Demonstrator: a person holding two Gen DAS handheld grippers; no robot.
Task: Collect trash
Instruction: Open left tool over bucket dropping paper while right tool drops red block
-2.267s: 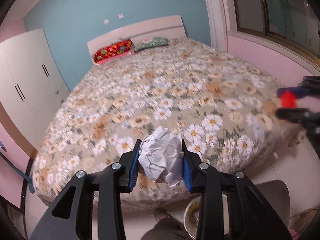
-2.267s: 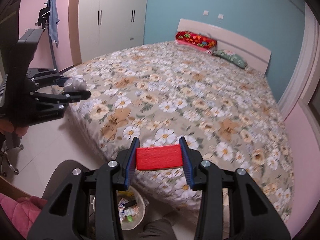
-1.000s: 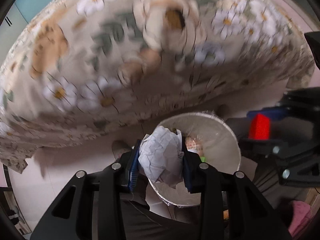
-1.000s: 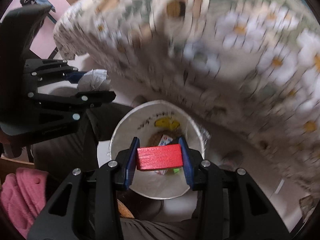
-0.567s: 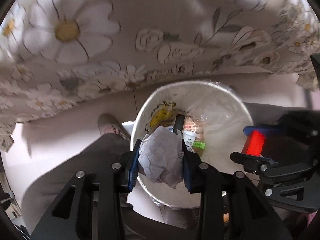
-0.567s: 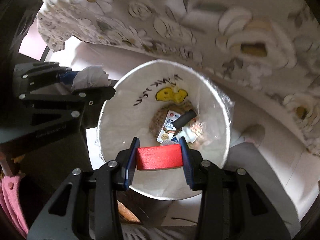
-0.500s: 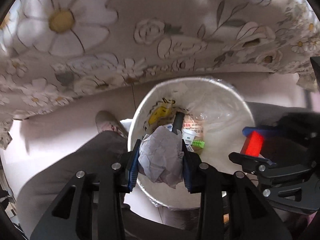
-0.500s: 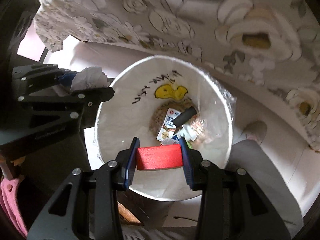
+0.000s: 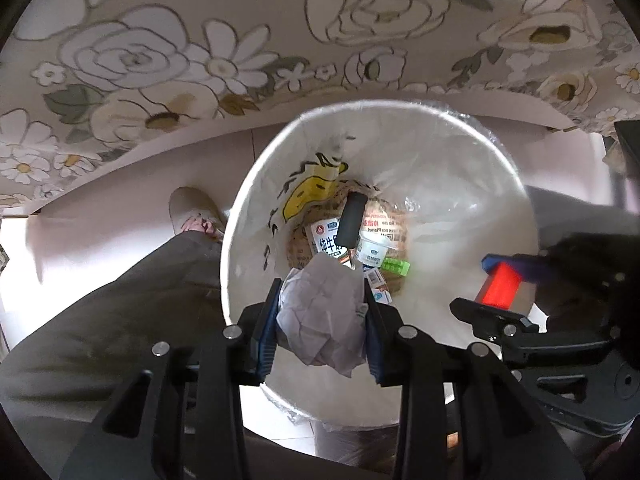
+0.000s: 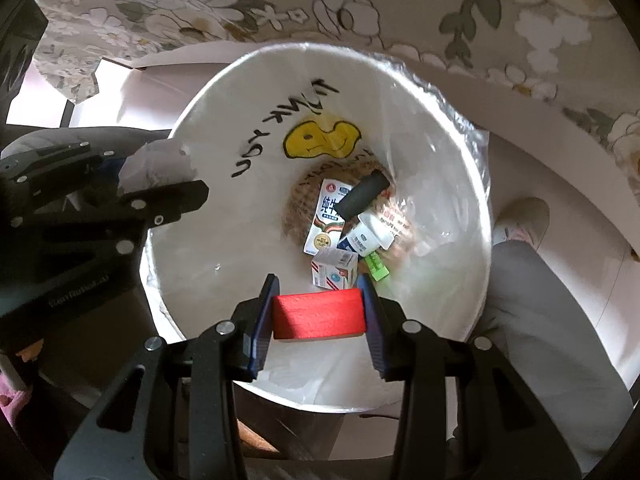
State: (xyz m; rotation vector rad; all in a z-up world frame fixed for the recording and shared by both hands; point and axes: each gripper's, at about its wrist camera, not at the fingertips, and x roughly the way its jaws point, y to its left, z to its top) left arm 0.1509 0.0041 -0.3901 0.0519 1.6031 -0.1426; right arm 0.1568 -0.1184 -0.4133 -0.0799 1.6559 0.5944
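both grippers hang over the mouth of the white trash bin (image 9: 516,208) now, pointing down into it, and each has its load clamped. the left gripper (image 9: 320,320) is clenched on a crumpled paper ball (image 9: 320,316), blue pads pressing into both sides of the wad, which sits above the near part of the opening. the right gripper (image 10: 318,314) is grasping a red block (image 10: 318,313) square between its pads, also above the near inside wall of the bin; from the left wrist view that same red block (image 9: 500,285) shows out at the right, just inside the rim. down at the bottom there is already a heap: a milk carton (image 10: 326,216), a dark cylinder (image 10: 364,194), a small white bottle (image 10: 366,236), a green piece (image 10: 376,266) and a little box (image 10: 334,270), all lying inside a clear liner with a yellow cartoon face (image 10: 320,138) on the inner wall. the floral bedspread (image 9: 200,40) hangs just beyond the bin, and the person's trouser leg (image 9: 120,312) and shoe (image 9: 192,208) are close beside it. so the step in hand reads as the drop: both pieces are carried and lined up, neither let go yet. the next move, as i judge it, calls only for opening the jaws. the paper is light and may cling to a pad or drift, so it wants a clean, wide release well inside the rim; the block should fall straight.
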